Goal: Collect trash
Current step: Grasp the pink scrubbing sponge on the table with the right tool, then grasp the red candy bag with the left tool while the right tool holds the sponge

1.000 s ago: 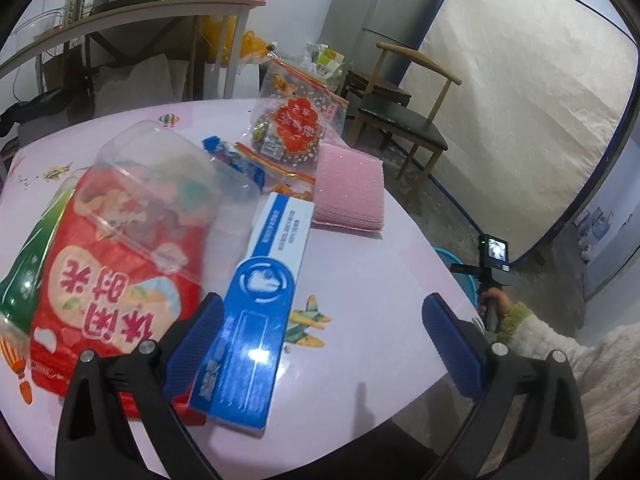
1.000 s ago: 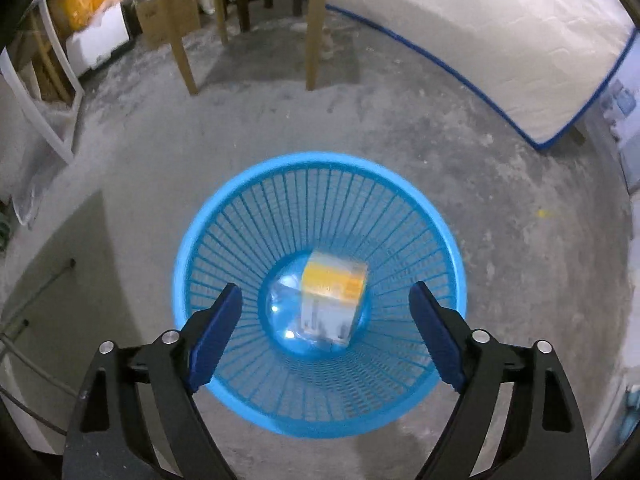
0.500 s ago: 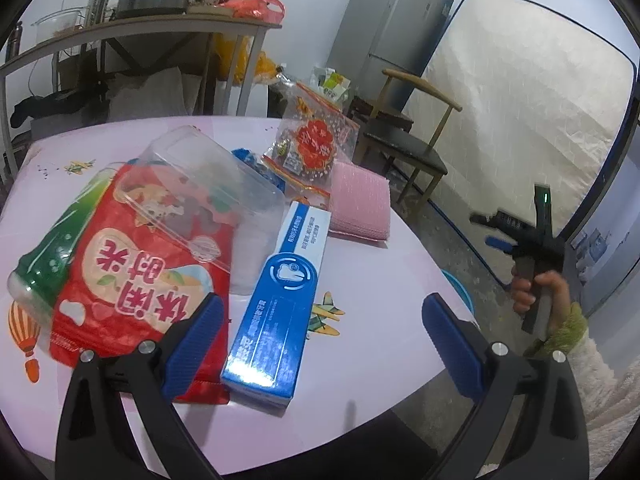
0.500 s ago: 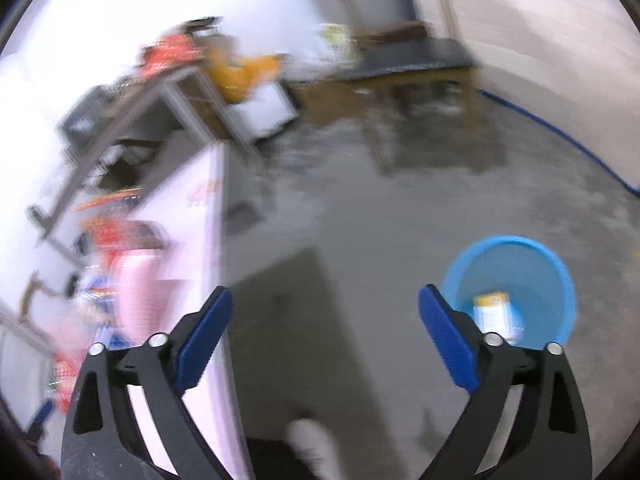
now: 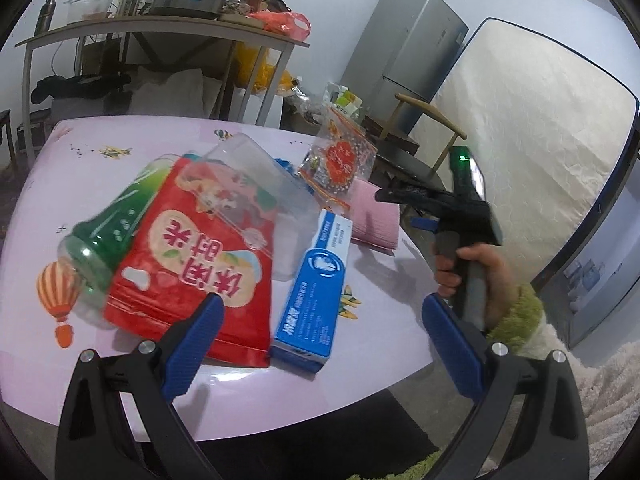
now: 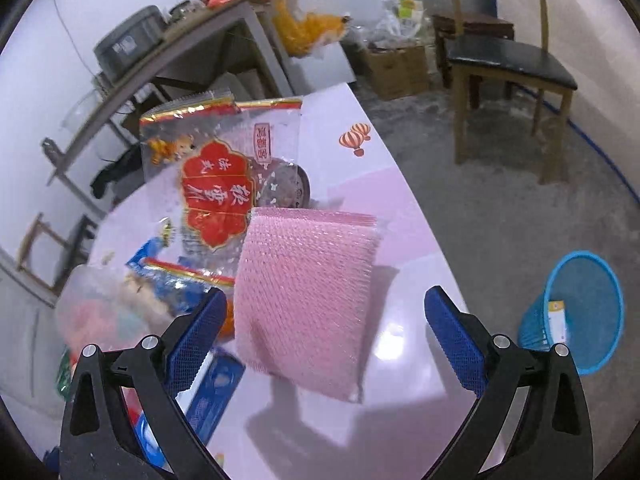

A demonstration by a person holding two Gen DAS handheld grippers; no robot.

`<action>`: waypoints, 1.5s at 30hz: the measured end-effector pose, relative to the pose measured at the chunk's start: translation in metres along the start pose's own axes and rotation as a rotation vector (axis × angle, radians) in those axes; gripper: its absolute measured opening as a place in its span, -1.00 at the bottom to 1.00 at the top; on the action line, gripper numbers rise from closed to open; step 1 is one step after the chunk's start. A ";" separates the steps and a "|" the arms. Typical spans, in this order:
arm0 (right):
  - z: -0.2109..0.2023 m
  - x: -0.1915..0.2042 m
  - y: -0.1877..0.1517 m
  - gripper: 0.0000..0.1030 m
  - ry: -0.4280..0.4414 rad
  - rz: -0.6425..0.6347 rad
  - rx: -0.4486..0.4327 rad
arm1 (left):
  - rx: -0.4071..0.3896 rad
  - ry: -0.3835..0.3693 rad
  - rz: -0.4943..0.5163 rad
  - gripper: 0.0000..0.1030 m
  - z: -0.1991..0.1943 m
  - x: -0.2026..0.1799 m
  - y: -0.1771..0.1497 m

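From the left wrist view, the left gripper is hovering with its jaws spread wide and holding nothing, low over the near edge of the pink table; between its blue pads are lying a red snack bag printed with large white Chinese characters and a blue box whose small print is too fine to read; a green bottle and a clear plastic tub are crowding the left side, while bare tabletop is showing on the right near the table's edge; the right gripper is reaching in over that edge.

From the right wrist view, the right gripper is gaping wide, empty, just above a pink mesh pad; behind it is leaning a clear bag bearing a red label with gold Chinese script; open floor is stretching to the right, where a blue basket is standing beyond the table, apparently holding a small carton.
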State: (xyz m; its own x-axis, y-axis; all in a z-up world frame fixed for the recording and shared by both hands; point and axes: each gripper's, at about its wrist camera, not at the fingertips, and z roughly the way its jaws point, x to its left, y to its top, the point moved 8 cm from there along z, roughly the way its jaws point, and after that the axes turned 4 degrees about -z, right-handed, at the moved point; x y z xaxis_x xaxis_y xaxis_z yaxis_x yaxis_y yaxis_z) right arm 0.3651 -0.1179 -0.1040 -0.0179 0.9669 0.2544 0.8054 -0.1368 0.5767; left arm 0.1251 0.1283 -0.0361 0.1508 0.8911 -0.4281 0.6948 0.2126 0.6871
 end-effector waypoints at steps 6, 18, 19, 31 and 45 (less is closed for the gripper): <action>0.007 0.001 0.002 0.85 -0.070 0.028 -0.003 | -0.020 0.009 -0.004 0.89 -0.011 0.014 0.016; 0.017 -0.004 -0.003 0.47 -0.054 0.063 0.034 | -0.031 0.005 0.022 0.89 -0.012 0.013 0.049; 0.017 -0.005 -0.004 0.46 -0.049 0.066 0.033 | -0.031 0.005 0.026 0.89 -0.011 0.012 0.053; -0.005 -0.019 -0.027 0.39 0.032 0.056 0.067 | -0.034 -0.002 0.196 0.89 0.036 -0.033 0.146; -0.010 -0.023 -0.043 0.36 0.105 0.012 0.074 | 0.321 -0.037 0.270 0.78 0.215 -0.063 0.205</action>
State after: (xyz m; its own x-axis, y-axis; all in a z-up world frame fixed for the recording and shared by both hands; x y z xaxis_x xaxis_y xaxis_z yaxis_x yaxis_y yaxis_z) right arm 0.3254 -0.1363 -0.1270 -0.0665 0.9369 0.3432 0.8475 -0.1285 0.5150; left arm 0.4094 0.0297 0.0055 0.3786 0.8815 -0.2820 0.8096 -0.1677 0.5625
